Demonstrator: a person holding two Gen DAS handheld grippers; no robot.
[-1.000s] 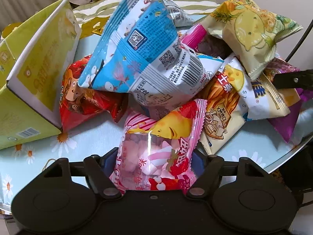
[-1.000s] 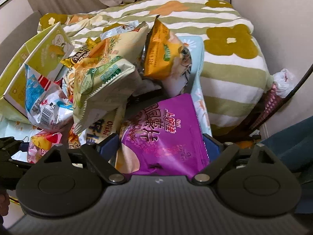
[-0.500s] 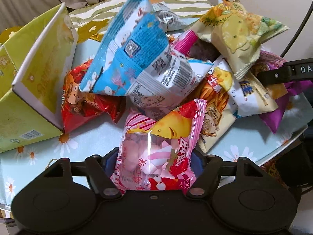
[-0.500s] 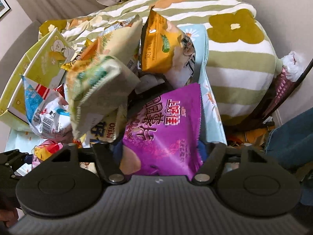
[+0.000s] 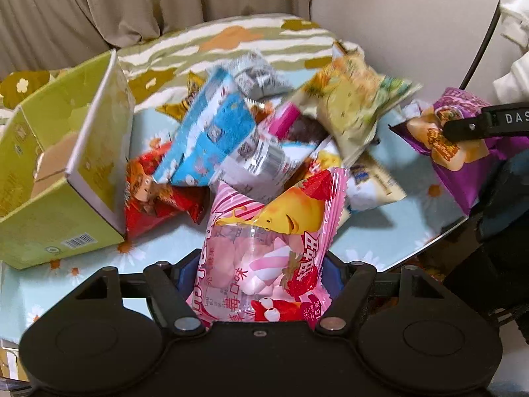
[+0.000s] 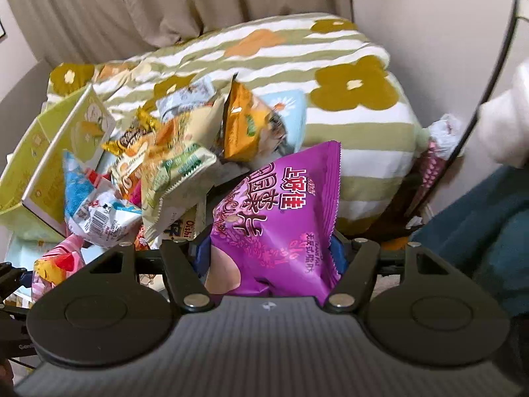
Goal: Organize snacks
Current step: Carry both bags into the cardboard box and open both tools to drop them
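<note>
left gripper [image 5: 261, 284] clamped on a pink marshmallow bag [image 5: 271, 241], glossy film with a clear window and crimped zigzag edges, held clear above the table [image 5: 390, 244]. right gripper [image 6: 267, 258] with jaws closing on a purple chip bag [image 6: 281, 211], puffy foil, serrated seams, pads pressing its lower sides. two bags in hand, then, and by the look of it barely a start on the sorting.

beyond, left to do: a loose heap of crinkly packets on the daisy-print cloth, a red packet [image 5: 155, 198], a blue and white bag [image 5: 211, 139], a pale yellow-green bag [image 5: 350, 112], an orange bag [image 6: 248, 122] standing on edge. blurred at the heap's far side, so no sure count. further left, a stiff green cardboard box [image 5: 49, 178], lying tipped with its mouth open, seemingly empty. farthest, a soft striped floral blanket [image 6: 347, 106] and a pleated curtain [image 6: 165, 6].
</note>
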